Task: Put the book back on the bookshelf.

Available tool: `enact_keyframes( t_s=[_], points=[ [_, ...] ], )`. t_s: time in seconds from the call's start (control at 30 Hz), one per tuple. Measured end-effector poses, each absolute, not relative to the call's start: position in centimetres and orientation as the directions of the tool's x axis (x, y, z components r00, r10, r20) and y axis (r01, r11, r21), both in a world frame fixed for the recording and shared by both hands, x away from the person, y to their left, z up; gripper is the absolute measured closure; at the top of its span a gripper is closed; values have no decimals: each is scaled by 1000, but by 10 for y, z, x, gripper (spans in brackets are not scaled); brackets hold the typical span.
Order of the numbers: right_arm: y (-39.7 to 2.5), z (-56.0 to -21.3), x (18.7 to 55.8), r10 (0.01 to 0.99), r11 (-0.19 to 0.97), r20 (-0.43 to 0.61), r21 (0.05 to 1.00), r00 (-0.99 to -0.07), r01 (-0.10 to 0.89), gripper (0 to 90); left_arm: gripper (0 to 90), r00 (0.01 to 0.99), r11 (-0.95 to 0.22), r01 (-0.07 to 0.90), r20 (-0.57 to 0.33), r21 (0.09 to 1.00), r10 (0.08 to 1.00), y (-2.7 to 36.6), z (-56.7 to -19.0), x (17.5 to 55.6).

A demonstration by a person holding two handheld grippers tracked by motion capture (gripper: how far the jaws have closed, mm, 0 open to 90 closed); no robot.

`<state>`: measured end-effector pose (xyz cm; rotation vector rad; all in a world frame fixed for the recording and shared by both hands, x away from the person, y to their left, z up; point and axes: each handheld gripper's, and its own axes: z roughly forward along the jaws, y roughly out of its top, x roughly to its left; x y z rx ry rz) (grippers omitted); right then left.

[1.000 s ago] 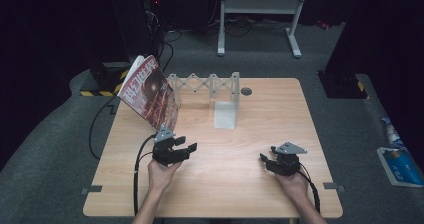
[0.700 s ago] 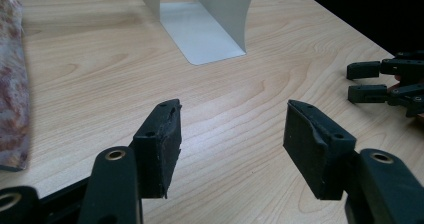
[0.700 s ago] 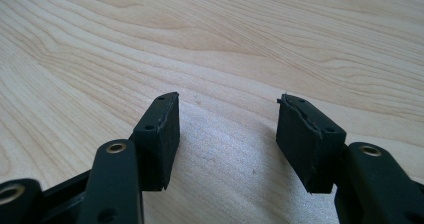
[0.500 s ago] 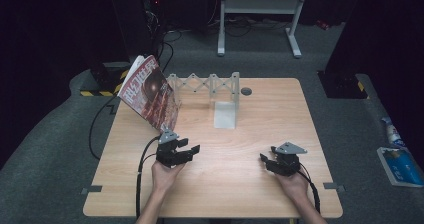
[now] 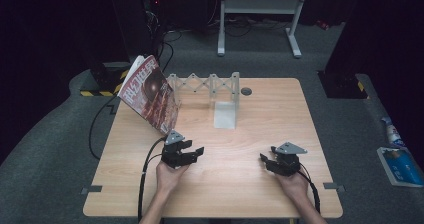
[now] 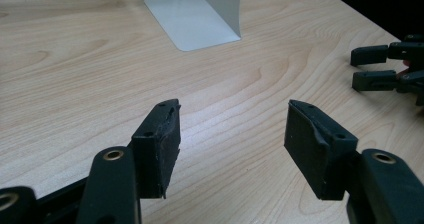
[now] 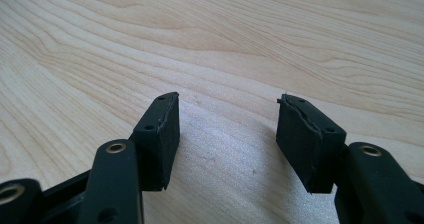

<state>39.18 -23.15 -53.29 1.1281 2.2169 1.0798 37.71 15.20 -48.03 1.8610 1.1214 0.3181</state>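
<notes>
Your left gripper (image 5: pixel 192 153) and right gripper (image 5: pixel 267 160) rest near the table's (image 5: pixel 260 109) front edge, jaws spread wide, holding nothing (magazine (image 5: pixel 150 94) leans at the far-left corner).

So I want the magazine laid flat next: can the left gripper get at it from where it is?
Probably yes. The left gripper is open with nothing between its jaws, and the magazine leans against the rack just beyond it over bare table.
</notes>
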Motion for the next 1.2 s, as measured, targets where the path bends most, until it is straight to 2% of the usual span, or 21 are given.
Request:
enact_keyframes(
  t_s=[1.2],
  points=[
    [-231, -533, 391, 816, 364, -22, 796, -578, 484, 419, 393, 539, -189, 586, -205, 788, 817, 133, -499, 392]
  ],
)
